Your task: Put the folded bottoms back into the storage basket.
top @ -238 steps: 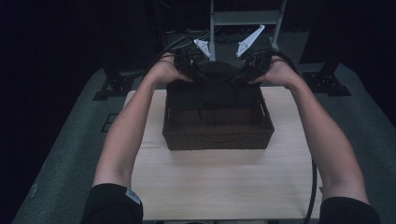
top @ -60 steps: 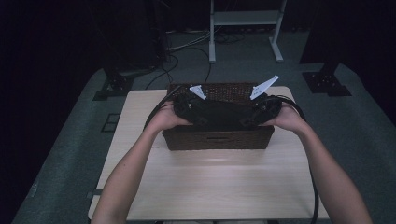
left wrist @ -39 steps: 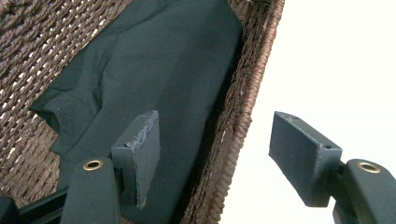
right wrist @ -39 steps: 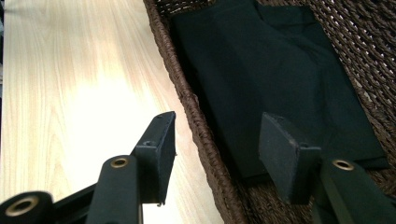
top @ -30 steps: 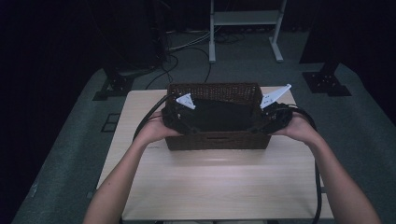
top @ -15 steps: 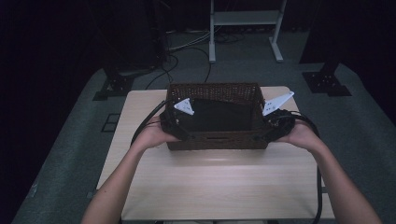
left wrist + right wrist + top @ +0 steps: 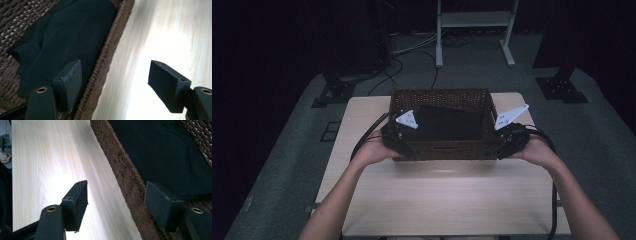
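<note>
A pale wooden table (image 7: 447, 195) takes up the near part of the scene, and the person's two bare forearms come in over its near edge; the left hand (image 7: 373, 150) and the right hand (image 7: 539, 151) each hold a gripper at the near corners of a dark brown wicker basket (image 7: 442, 148), which stands on the far half of the table; the left gripper (image 7: 112, 85) sits at the basket's near left corner with its jaws apart, one jaw inside above the cloth and the other outside above the bare tabletop, so that the woven near rim runs between them; the right gripper (image 7: 116, 202) sits at the near right corner, its jaws likewise apart and astride the rim, one over the table and one over the basket's inside; neither pair of jaws visibly presses on the wicker; a black cloth (image 7: 447, 124) lies folded inside the basket, covering most of its floor; beyond the table lie grey carpet (image 7: 607, 130), loose cables (image 7: 404, 50) and a white metal stand (image 7: 474, 20) at the far side.
</note>
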{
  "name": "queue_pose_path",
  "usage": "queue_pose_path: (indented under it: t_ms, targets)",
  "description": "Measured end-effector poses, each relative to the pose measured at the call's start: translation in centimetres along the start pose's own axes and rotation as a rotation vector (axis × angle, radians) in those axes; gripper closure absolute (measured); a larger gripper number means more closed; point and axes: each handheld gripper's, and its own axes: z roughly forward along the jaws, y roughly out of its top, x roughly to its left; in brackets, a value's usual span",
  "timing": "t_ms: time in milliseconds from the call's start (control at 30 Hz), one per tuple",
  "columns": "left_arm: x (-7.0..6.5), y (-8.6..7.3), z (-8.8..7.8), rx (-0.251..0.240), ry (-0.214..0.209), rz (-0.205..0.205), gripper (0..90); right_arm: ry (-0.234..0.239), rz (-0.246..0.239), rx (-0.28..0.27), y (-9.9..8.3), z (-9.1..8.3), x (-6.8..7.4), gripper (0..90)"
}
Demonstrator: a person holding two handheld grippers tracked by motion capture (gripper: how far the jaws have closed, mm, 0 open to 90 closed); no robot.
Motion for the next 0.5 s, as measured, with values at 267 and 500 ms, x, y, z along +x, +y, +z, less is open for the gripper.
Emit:
queue_pose_path:
  t_ms: [267, 500]
  targets:
    - [-0.6, -0.6, 0.1, -0.005, 0.000, -0.007, 23.6, 0.004, 0.013, -0.007, -1.0, 0.2, 0.6, 31.5]
    - [-1.3, -1.2, 0.3, -0.011, -0.009, -0.012, 20.2, 0.007, 0.018, -0.004, -2.0, 0.5, 1.3, 29.7]
